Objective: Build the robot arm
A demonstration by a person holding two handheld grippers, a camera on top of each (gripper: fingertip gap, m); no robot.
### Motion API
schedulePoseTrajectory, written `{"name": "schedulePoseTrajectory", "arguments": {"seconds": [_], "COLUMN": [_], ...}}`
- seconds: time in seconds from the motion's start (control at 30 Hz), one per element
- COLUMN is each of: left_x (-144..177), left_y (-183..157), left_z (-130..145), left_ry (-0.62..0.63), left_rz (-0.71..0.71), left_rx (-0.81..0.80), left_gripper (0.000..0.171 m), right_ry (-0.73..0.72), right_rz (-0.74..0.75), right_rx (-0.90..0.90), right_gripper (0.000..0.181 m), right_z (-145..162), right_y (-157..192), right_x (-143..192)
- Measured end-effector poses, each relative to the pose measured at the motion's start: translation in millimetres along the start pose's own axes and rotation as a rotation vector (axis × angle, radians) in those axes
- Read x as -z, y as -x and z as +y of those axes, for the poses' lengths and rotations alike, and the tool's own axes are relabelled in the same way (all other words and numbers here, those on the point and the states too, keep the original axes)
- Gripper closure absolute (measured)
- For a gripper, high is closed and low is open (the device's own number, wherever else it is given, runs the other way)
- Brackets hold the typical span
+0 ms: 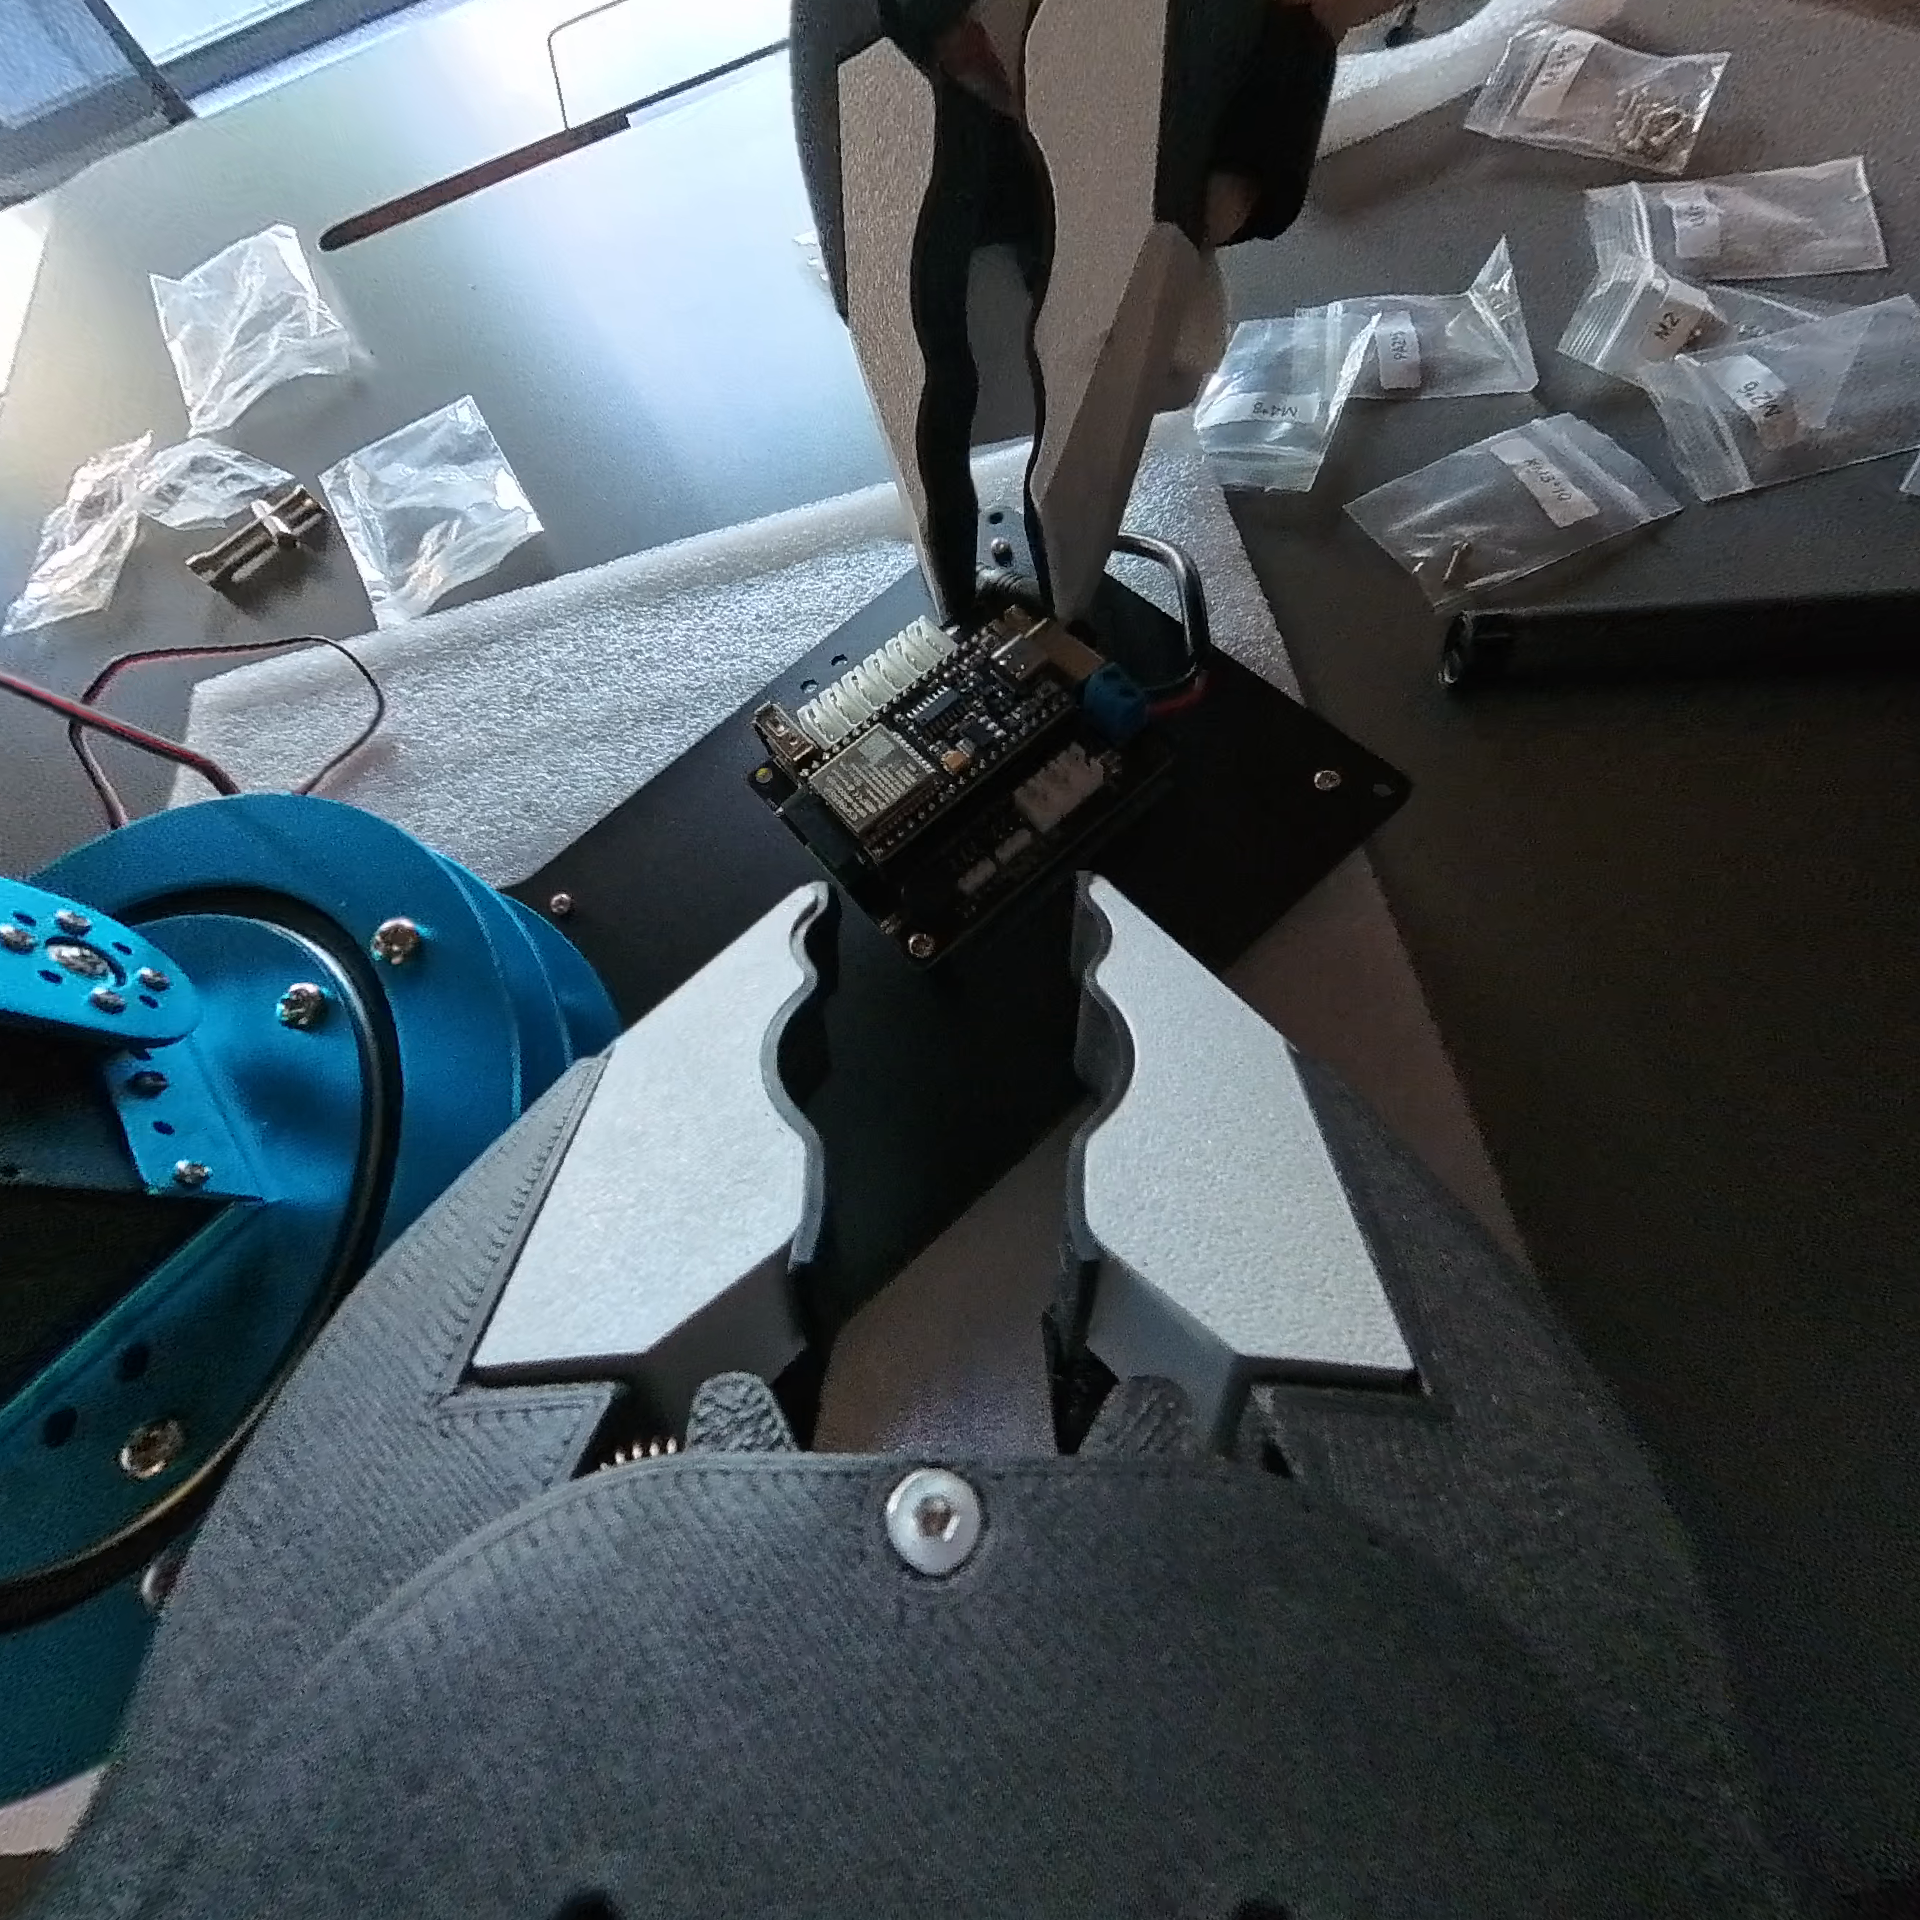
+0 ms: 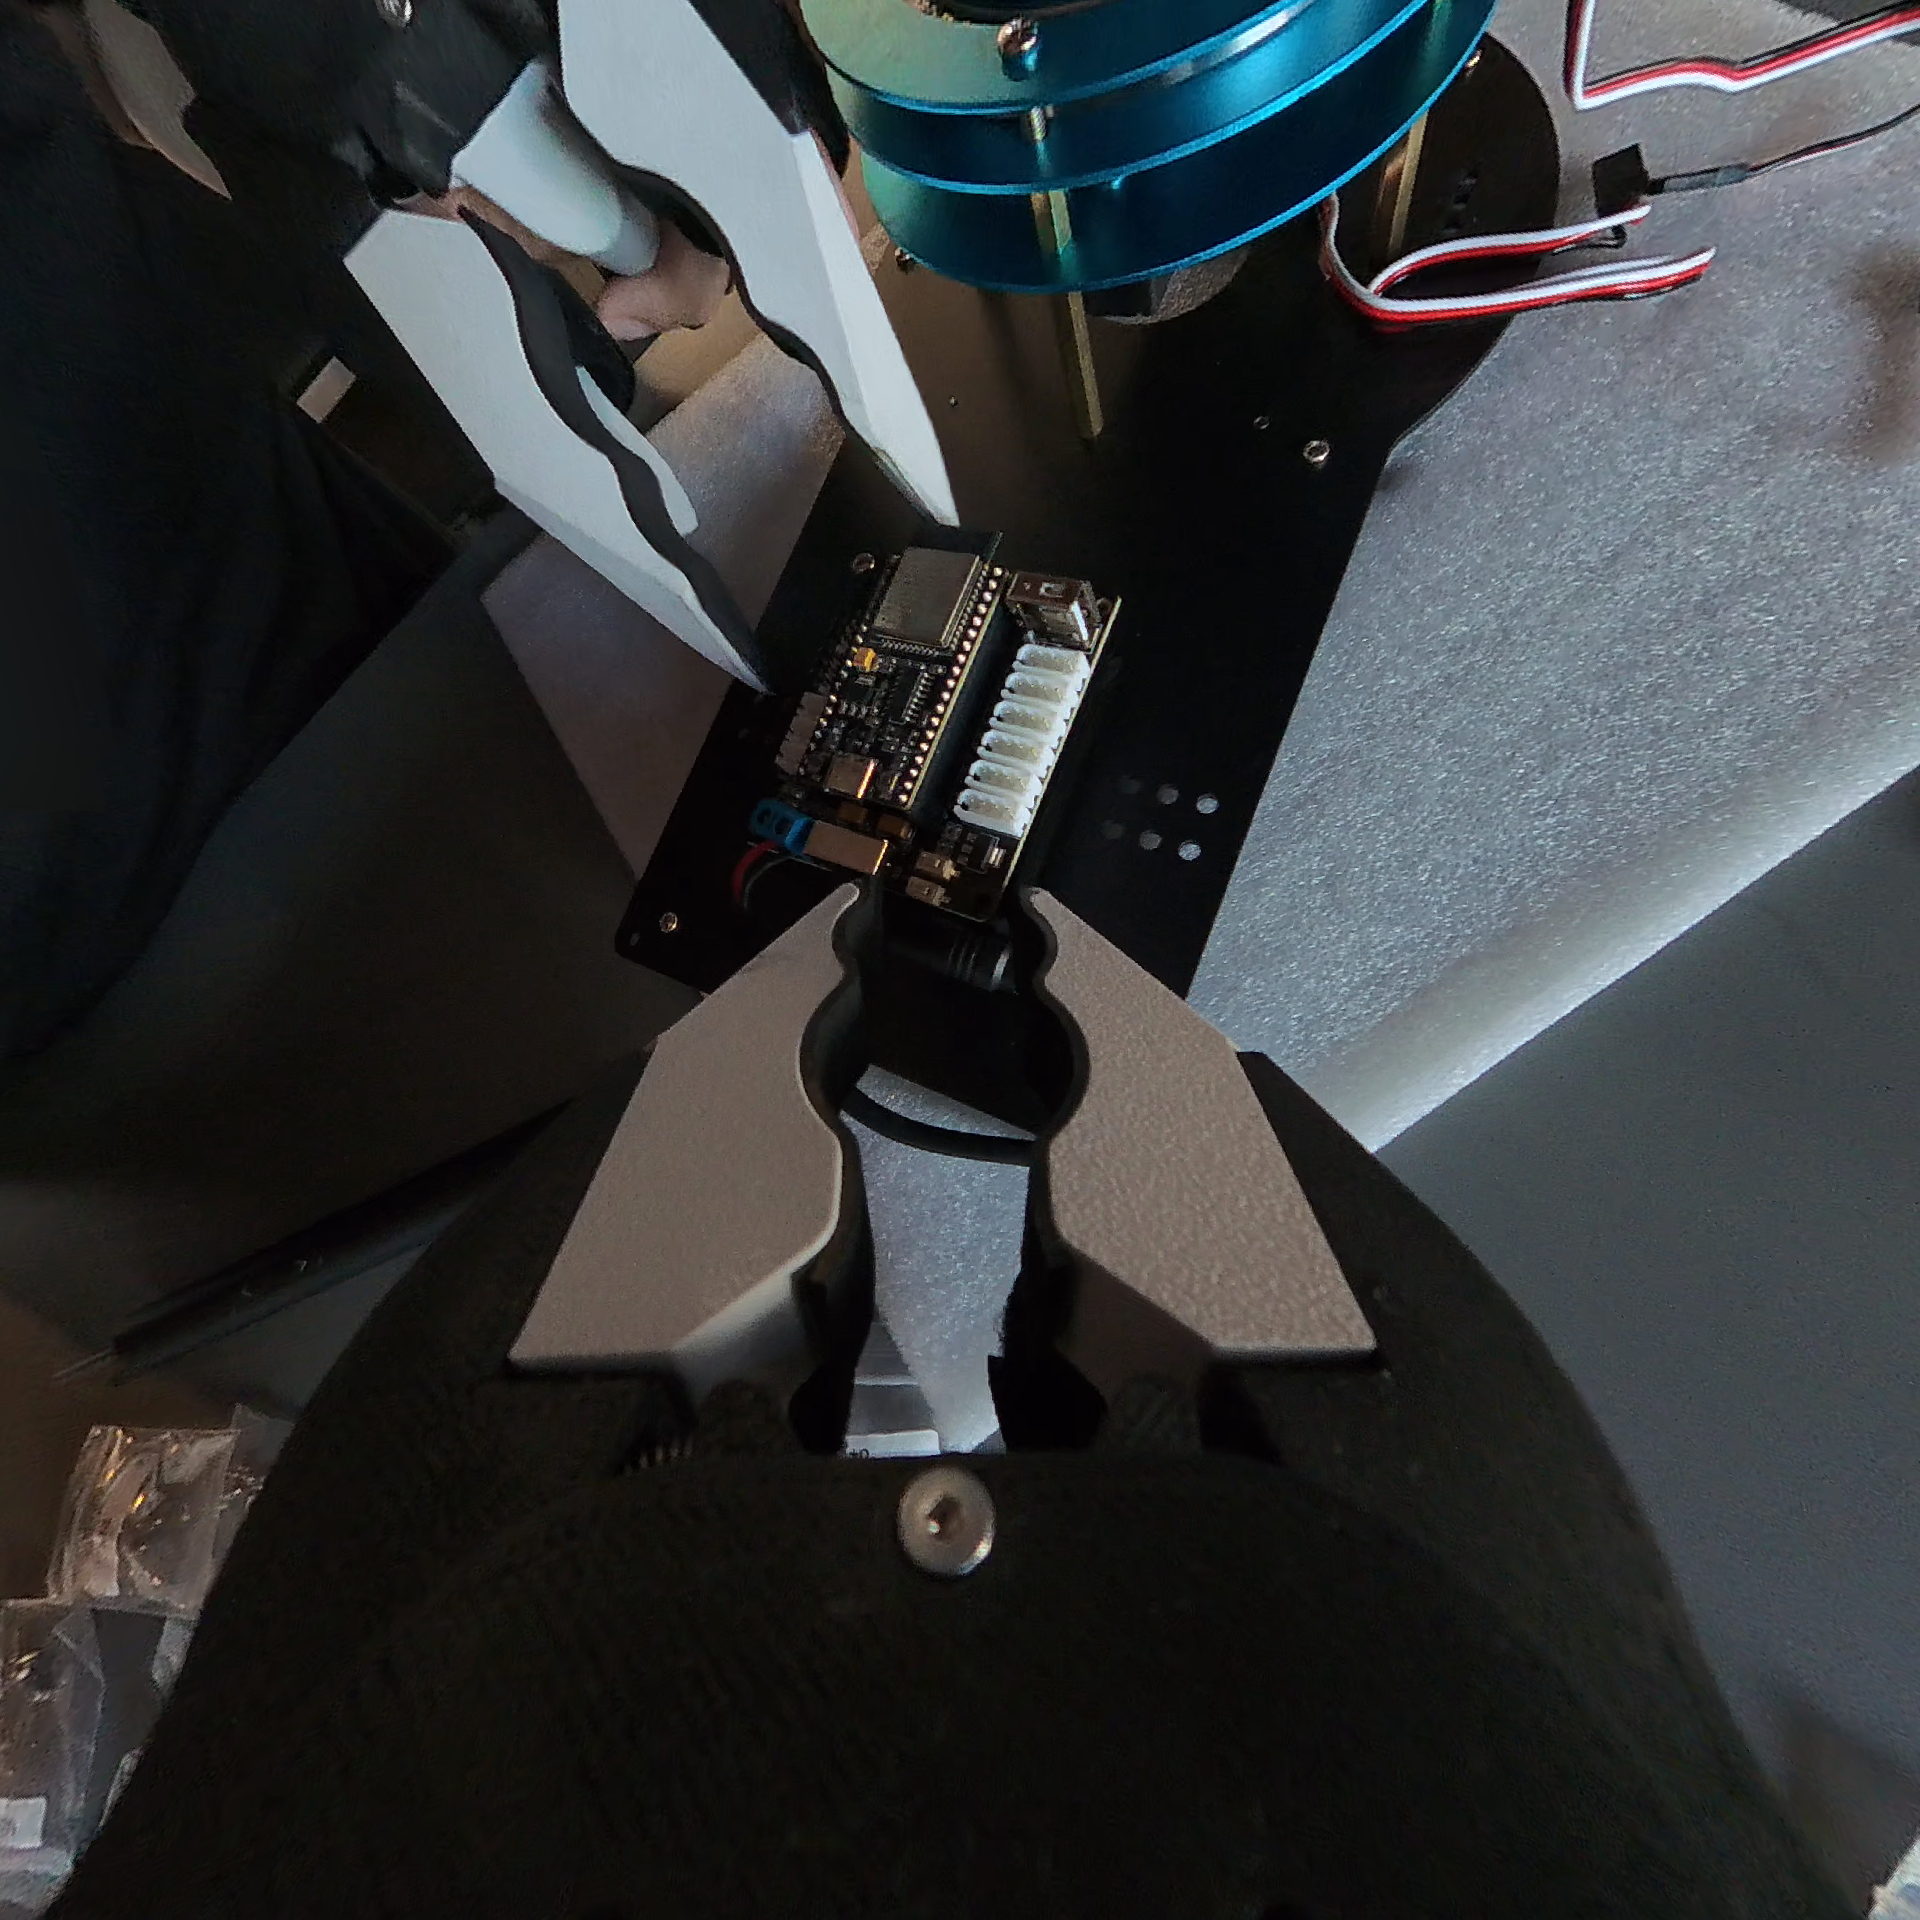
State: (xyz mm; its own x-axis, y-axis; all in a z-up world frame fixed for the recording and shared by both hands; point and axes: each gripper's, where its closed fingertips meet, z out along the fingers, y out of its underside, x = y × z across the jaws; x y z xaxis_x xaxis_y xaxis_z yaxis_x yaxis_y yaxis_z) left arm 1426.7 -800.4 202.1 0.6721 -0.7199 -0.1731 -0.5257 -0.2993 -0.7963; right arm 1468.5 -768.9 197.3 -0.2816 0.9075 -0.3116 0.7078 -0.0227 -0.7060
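Left wrist view: shows left gripper (image 1: 951, 904) spread wide and empty, hovering just short of circuit board (image 1: 935, 769), which sits screwed onto black plate (image 1: 1278, 748). Blue turntable (image 1: 312, 1039) close alongside; small bags (image 1: 1507, 509) well apart.

Right wrist view: shows right gripper (image 2: 940, 904) pinched, as far as can be told, on black plug (image 2: 945, 956) at the board's near edge. Probably light, stiff and fragile; best taken squarely by the plug's barrel, never by the board's bare parts.
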Motion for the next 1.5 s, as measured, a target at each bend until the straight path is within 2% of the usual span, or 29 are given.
{"name": "schedulePoseTrajectory", "arguments": {"seconds": [0.2, 0.3, 0.7, 1.03, 1.23, 1.5], "left_x": [-4, -3, -4, -2, -3, 1], "left_y": [1, 0, 1, 2, 0, 2], "left_z": [-4, -4, -1, 0, 4, 7], "left_ry": [-0.011, -0.014, 0.010, 0.010, 0.015, 0.010], "left_rz": [-0.006, 0.001, 0.006, 0.000, 0.015, -0.001], "left_rx": [-0.003, -0.009, -0.007, 0.006, 0.036, 0.043], "left_gripper": [0.130, 0.137, 0.135, 0.135, 0.137, 0.136], "right_ry": [0.005, 0.014, 0.000, -0.086, -0.236, -0.260], "right_rz": [0.003, 0.003, 0.011, 0.185, 0.255, 0.434], "right_rx": [0.013, 0.015, 0.025, 0.036, -0.063, -0.109], "right_gripper": [0.158, 0.158, 0.155, 0.156, 0.154, 0.134], "right_z": [1, 3, 1, 2, -4, 3], "right_y": [0, 0, -1, -5, 19, 36], "right_x": [1, 1, 0, 24, 26, 16]}}
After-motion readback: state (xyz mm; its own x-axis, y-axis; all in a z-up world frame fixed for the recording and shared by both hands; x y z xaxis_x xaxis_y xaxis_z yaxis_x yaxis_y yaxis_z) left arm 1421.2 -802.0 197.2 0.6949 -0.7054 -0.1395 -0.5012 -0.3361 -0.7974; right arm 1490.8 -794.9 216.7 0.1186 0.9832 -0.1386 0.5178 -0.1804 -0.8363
